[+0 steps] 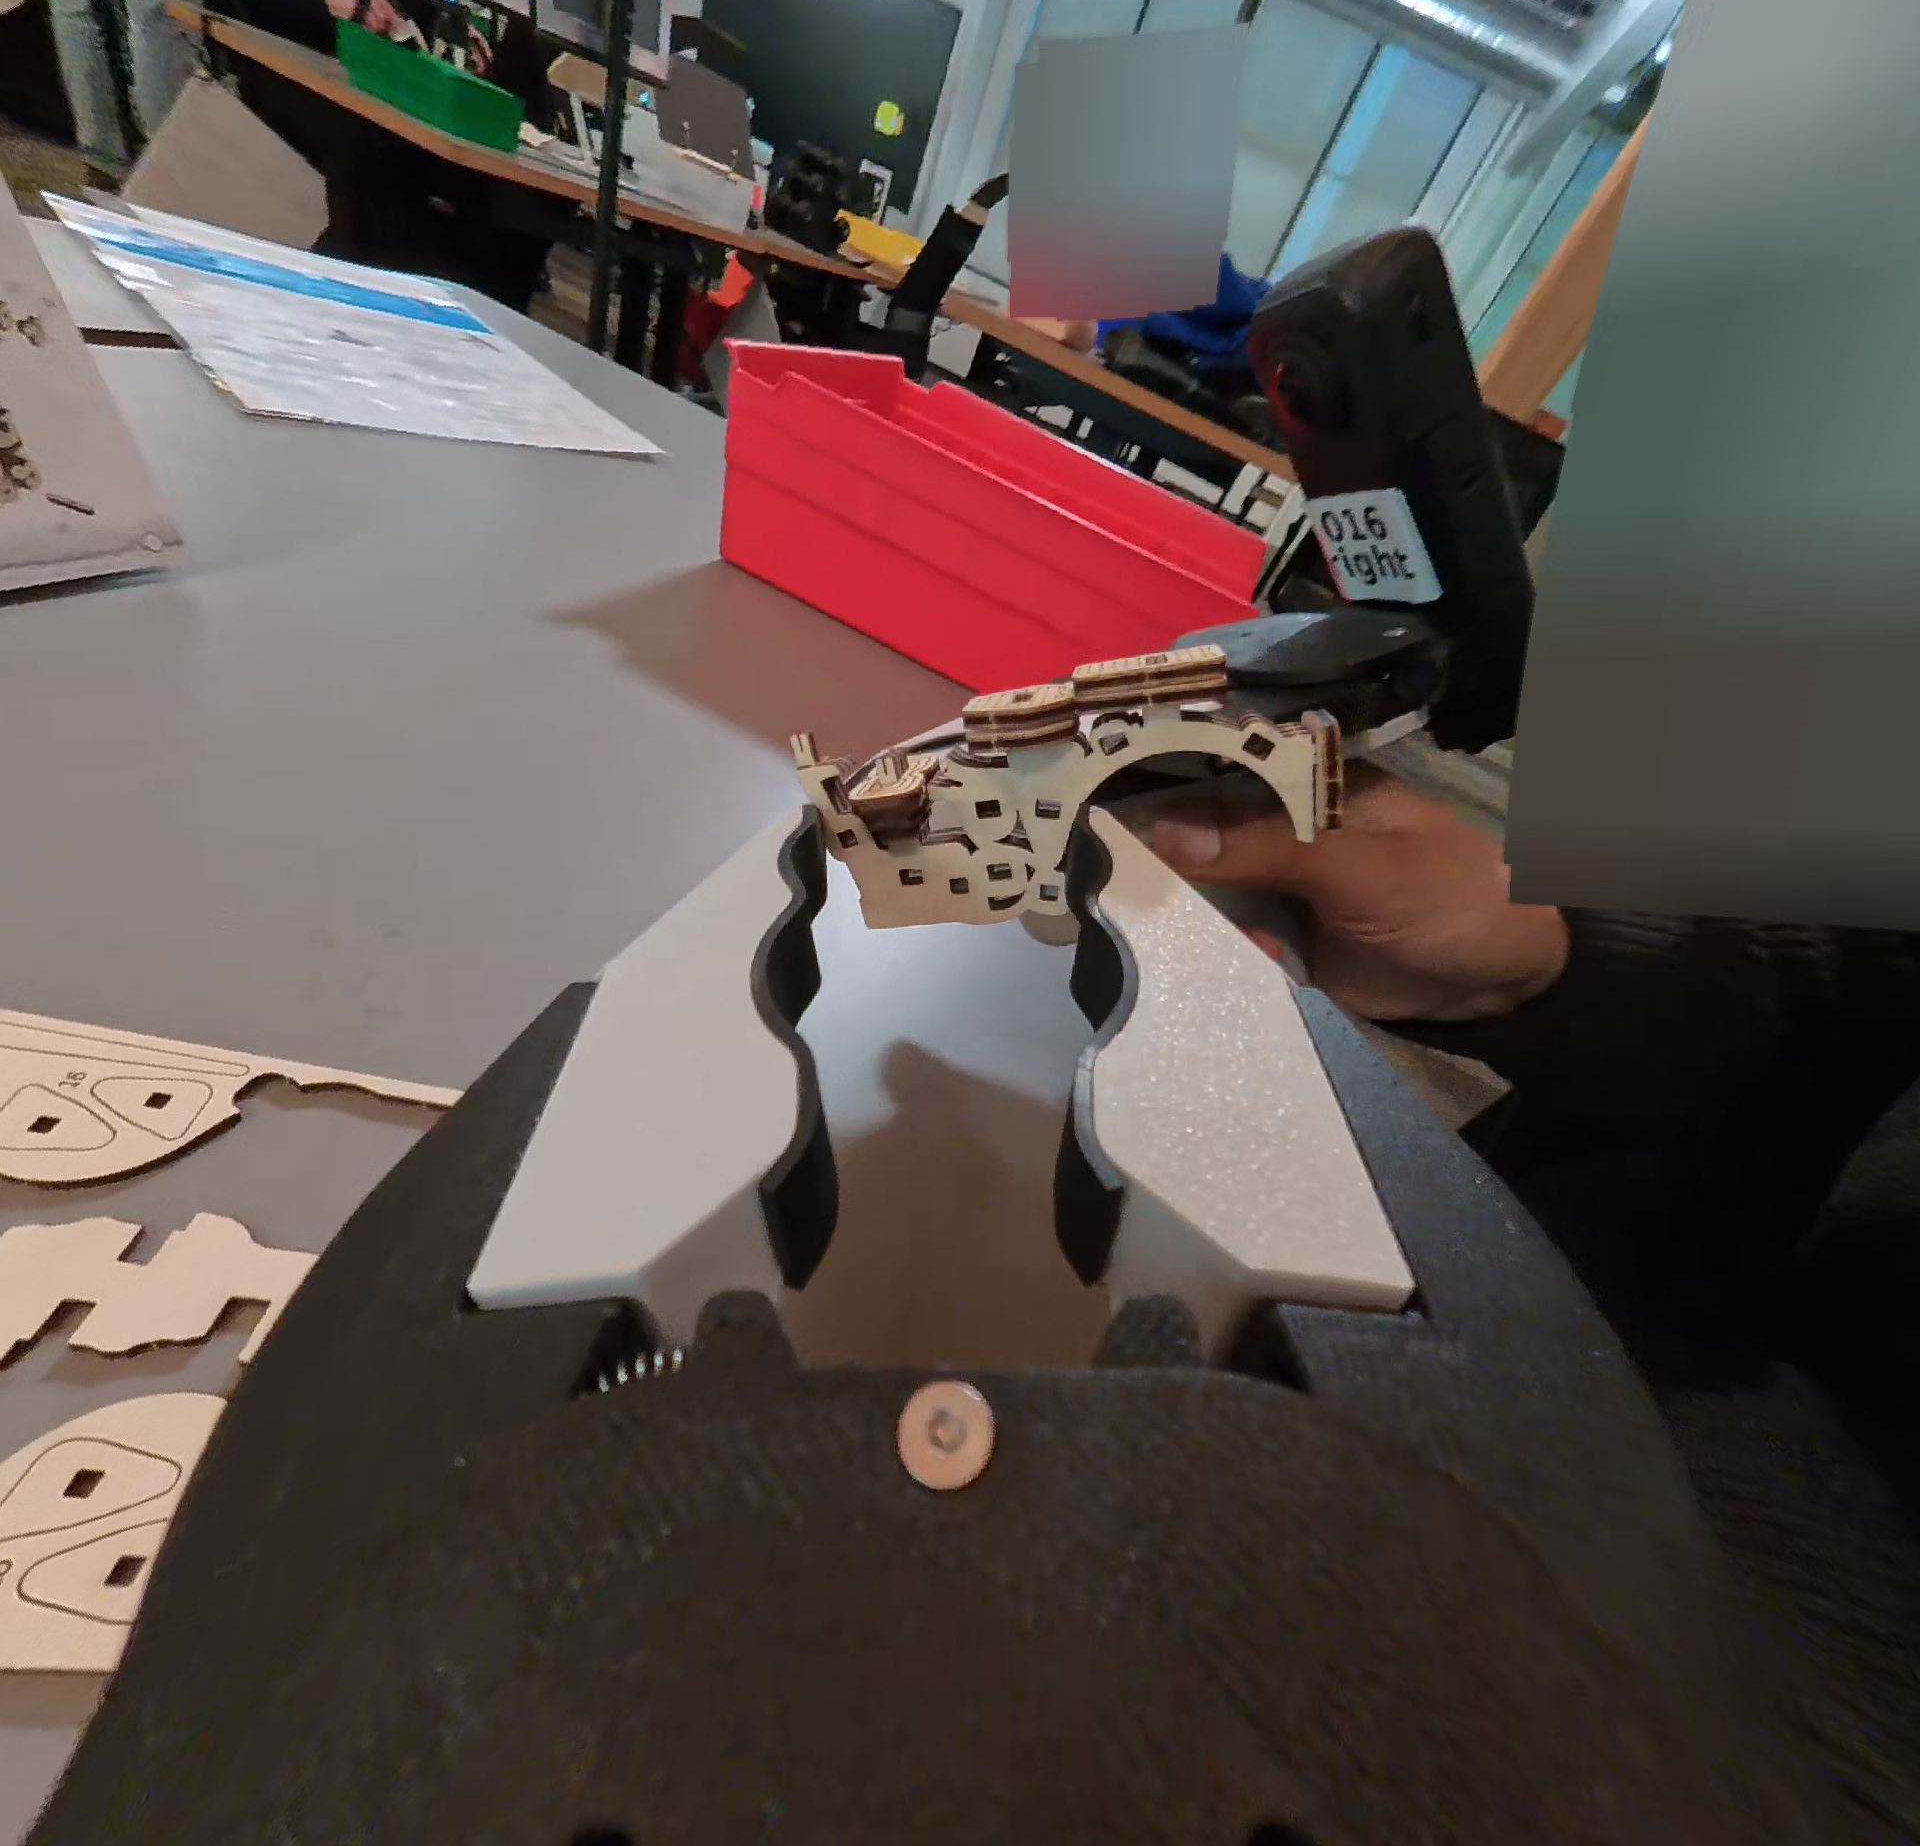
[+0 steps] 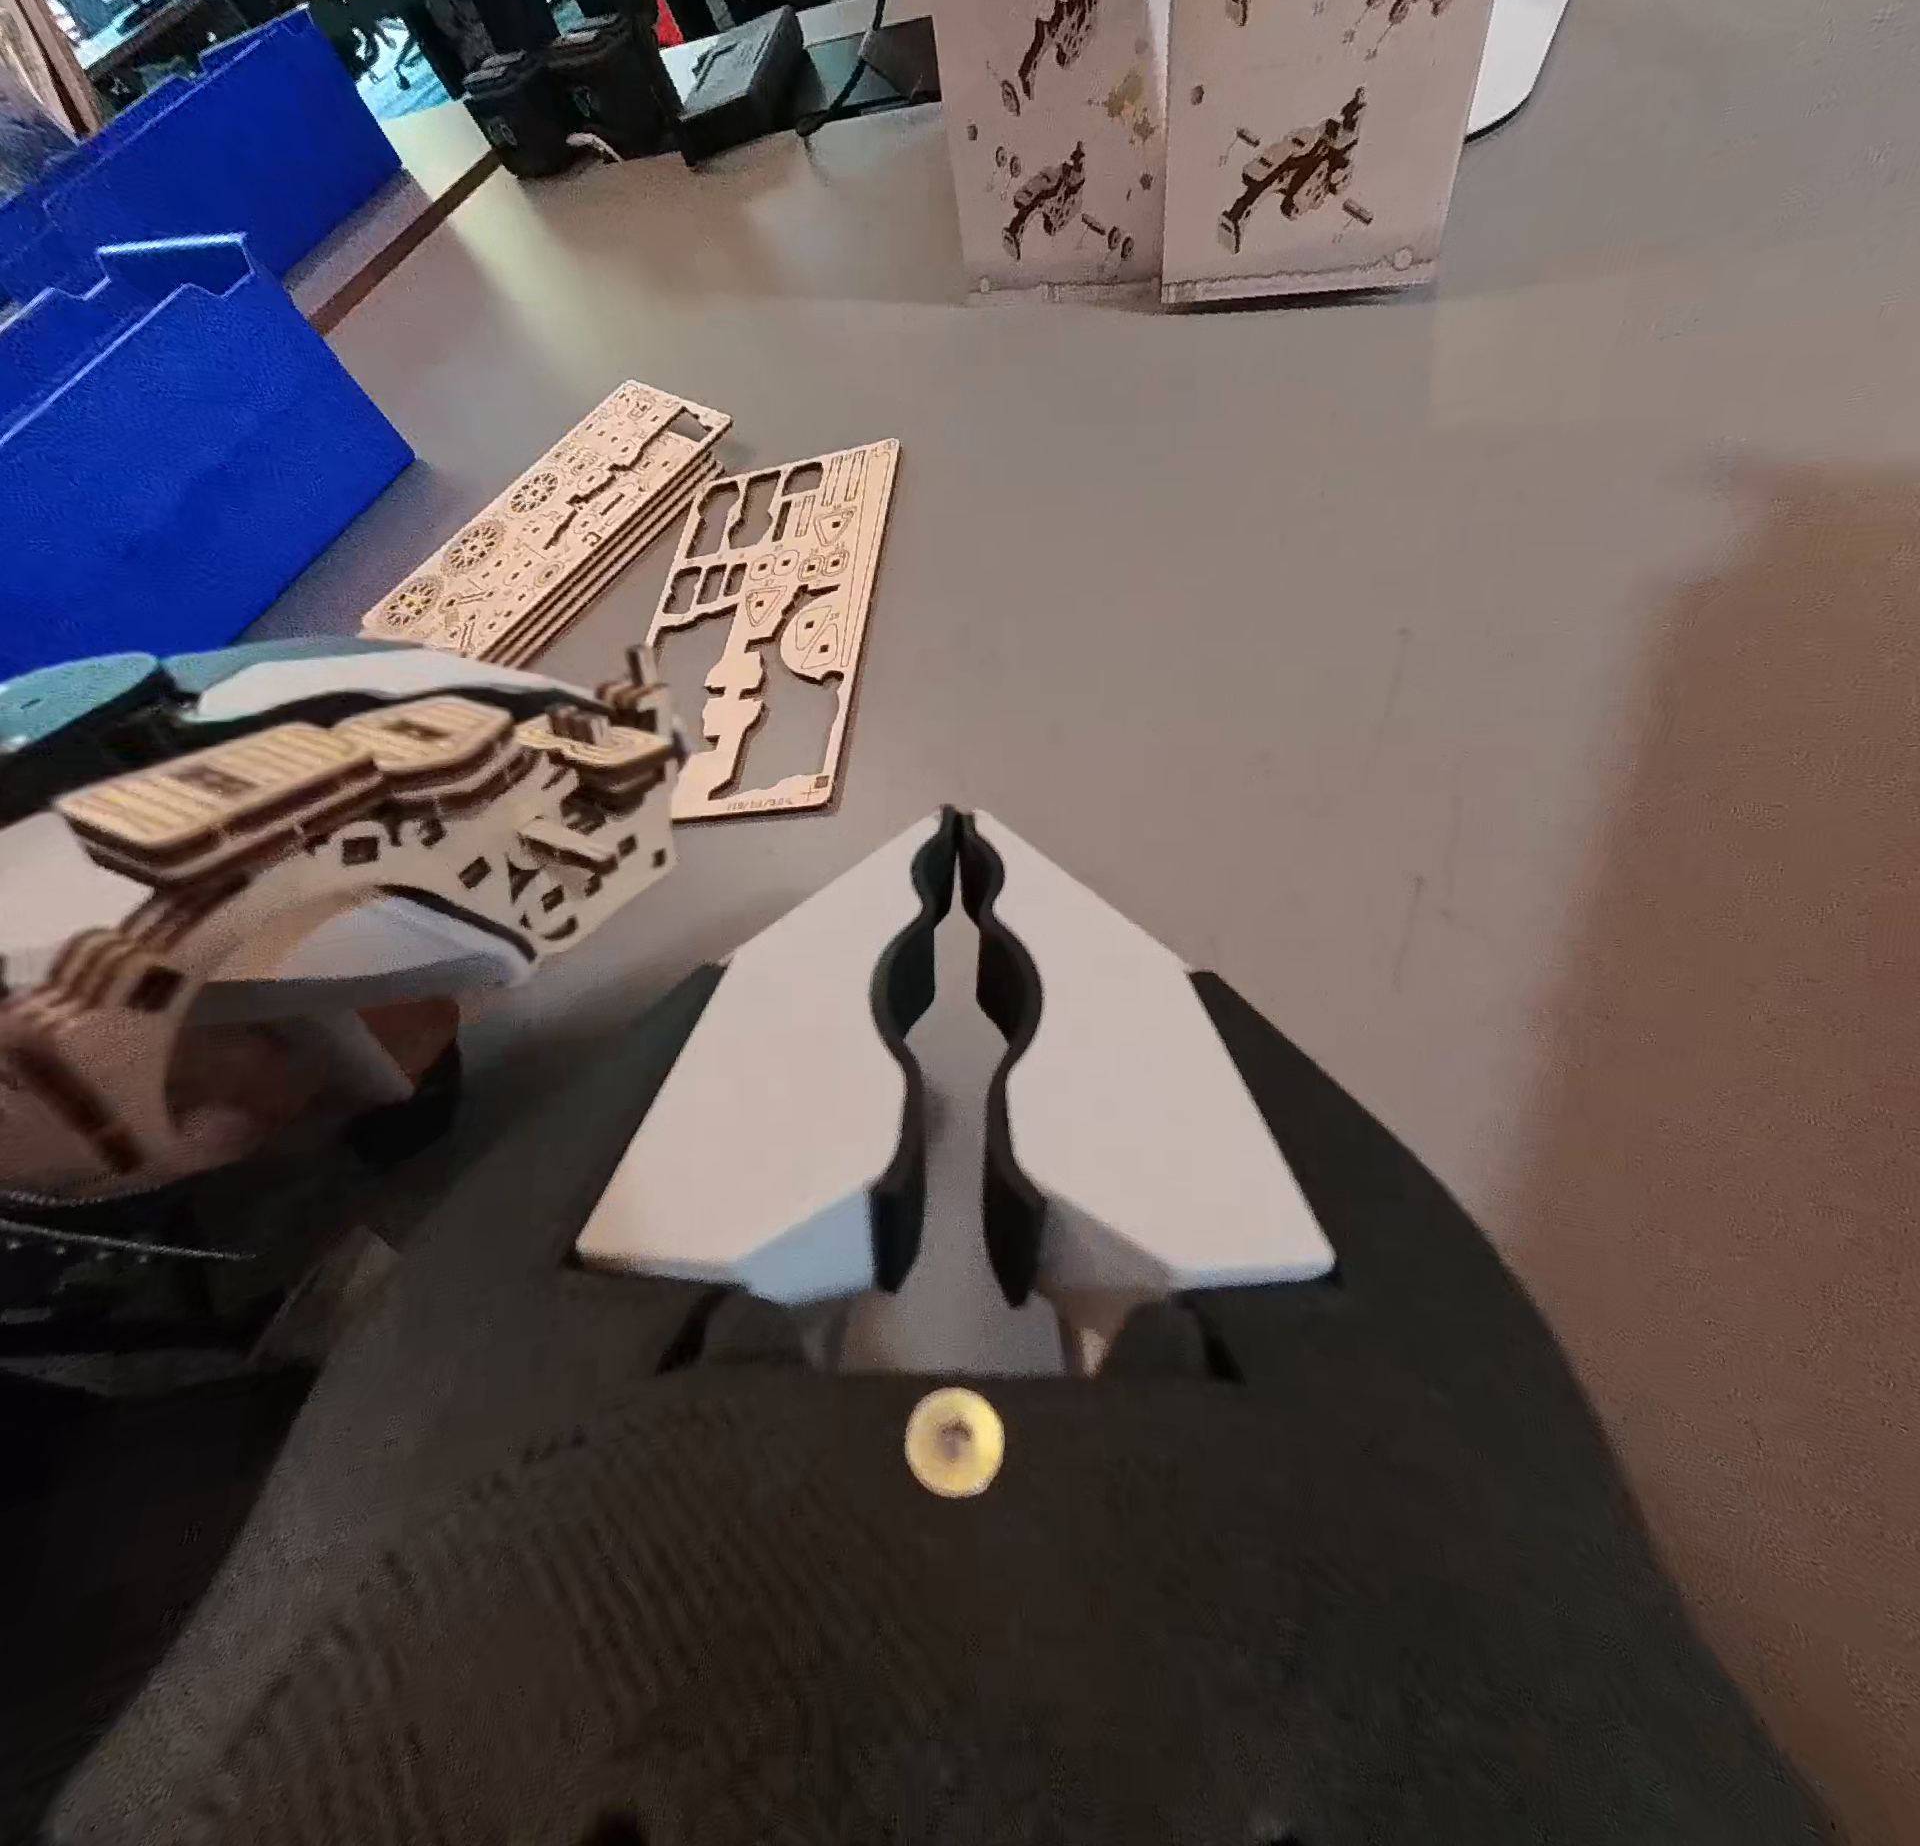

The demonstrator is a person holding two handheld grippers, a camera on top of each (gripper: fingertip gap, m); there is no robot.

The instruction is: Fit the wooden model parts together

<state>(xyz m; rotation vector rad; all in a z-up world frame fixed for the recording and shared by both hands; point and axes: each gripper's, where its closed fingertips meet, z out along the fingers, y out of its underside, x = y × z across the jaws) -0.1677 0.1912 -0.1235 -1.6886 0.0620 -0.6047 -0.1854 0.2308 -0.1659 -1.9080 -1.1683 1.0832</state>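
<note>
My left gripper (image 1: 945, 851) is shut on a partly built wooden model (image 1: 1039, 788), a pale plywood body with an arch and stacked layered plates on top. It holds the model above the grey table (image 1: 364, 757). The right gripper's black body (image 1: 1392, 394) is just behind the model's far end, with a hand under it. In the right wrist view the same model (image 2: 364, 809) is at the left, held between the left gripper's white fingers (image 2: 436, 939). My right gripper (image 2: 951, 825) is shut with its tips together and nothing between them, to the right of the model.
A stack of plywood part sheets (image 2: 551, 539) and a single punched-out sheet (image 2: 779, 633) lie on the table. Two instruction sheets (image 2: 1330, 103) stand at the back. Blue bins (image 2: 156, 446) stand on the left. A red bin (image 1: 966, 529) stands beyond the model.
</note>
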